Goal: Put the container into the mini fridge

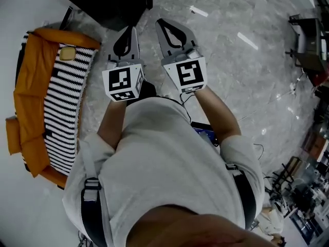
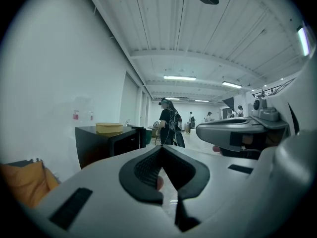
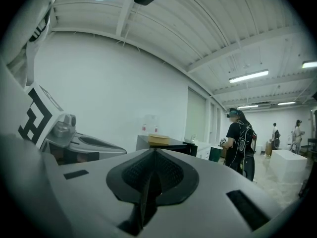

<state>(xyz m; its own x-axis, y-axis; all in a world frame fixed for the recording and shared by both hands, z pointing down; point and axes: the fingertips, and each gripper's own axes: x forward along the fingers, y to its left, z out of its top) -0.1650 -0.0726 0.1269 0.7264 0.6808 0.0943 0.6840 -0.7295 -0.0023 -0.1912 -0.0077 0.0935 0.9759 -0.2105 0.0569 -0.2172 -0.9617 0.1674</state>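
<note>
A shallow tan container rests on top of a black mini fridge against the white wall, well ahead of both grippers. The right gripper view shows the same container on the fridge. In the head view only the fridge's black near corner shows, at the top edge, and the container is out of frame. My left gripper and right gripper are held level, side by side, short of the fridge. Both are shut and hold nothing.
An orange armchair with a black-and-white striped throw stands to my left by the wall. Grey marble floor spreads ahead and to the right. Another person stands farther down the room, beyond the fridge.
</note>
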